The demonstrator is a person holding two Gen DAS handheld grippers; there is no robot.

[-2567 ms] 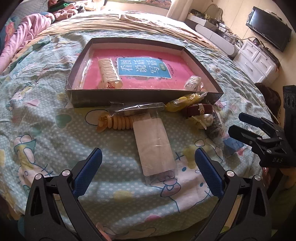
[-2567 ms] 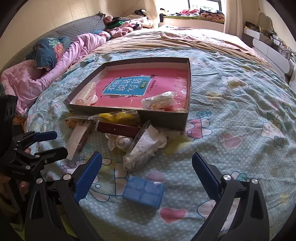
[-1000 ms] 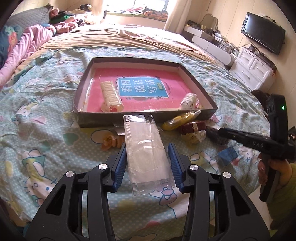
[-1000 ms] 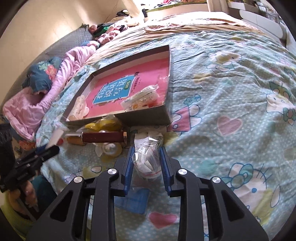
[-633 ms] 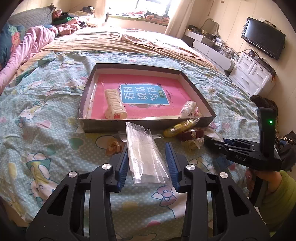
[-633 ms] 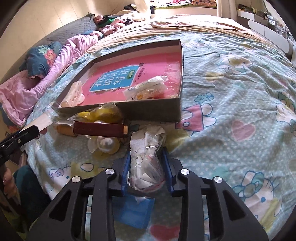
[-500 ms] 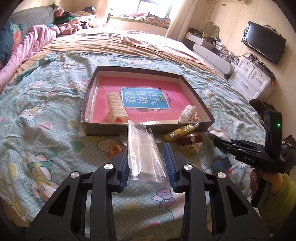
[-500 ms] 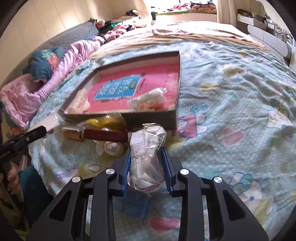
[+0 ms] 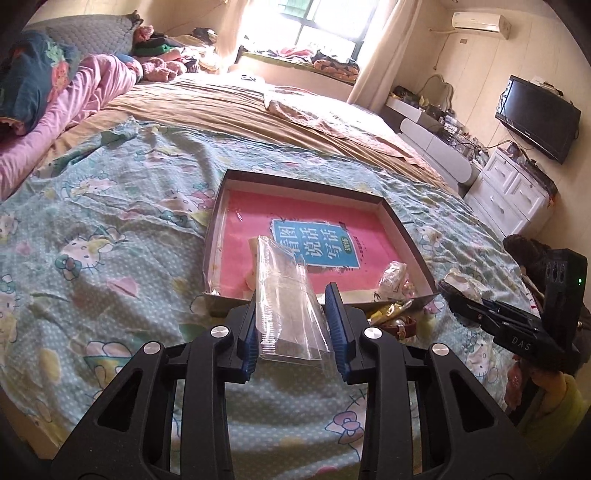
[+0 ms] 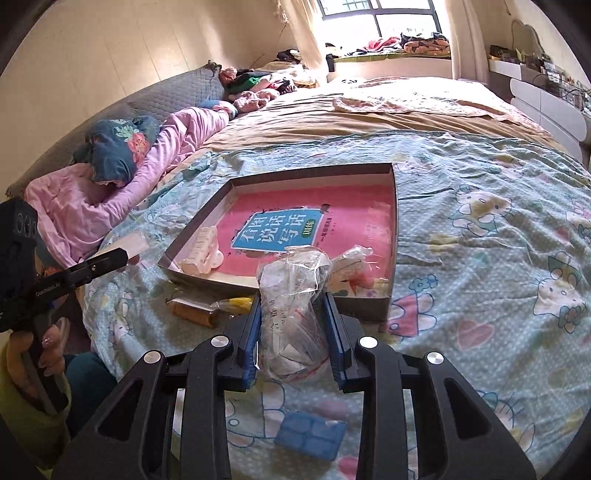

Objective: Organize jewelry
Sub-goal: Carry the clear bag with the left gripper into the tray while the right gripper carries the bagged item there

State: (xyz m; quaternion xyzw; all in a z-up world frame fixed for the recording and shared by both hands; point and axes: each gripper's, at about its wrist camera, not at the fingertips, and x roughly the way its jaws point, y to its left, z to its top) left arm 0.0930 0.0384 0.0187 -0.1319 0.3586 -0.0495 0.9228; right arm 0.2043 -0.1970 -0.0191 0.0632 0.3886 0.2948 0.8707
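Two grippers are each loaded. The left gripper (image 9: 293, 325) has its jaws closed on a flat clear sleeve (image 9: 284, 306) holding a comb-like piece, raised over the near wall of the tray (image 9: 402, 225). The right gripper (image 10: 293, 330) has its jaws clamped on a crumpled clear bag (image 10: 291, 310) of small items, held just in front of the tray's near wall.

Inside the tray lies a pink book (image 10: 354, 206) with a blue label, a cream hair clip (image 10: 203, 251) near its left corner, and a small wrapped packet (image 9: 393, 280) near its right corner. Crowded against the tray's front wall on the bed are a yellow packet (image 9: 388, 312), a brown strap (image 9: 400, 328) and, in the right wrist view, a tan roll (image 10: 194, 312). A blue box (image 10: 310, 435) rests on the quilt below the right gripper.

All of this sits on a teal cartoon-print quilt (image 9: 110, 229) over a tan bedspread (image 9: 280, 122). Pink bedding (image 10: 122, 181) and a blue floral pillow (image 10: 118, 147) lie along the bed's left side. A window (image 9: 325, 22) lights the far wall, with a wall TV (image 9: 535, 118) and white drawers (image 9: 517, 192) to the right.
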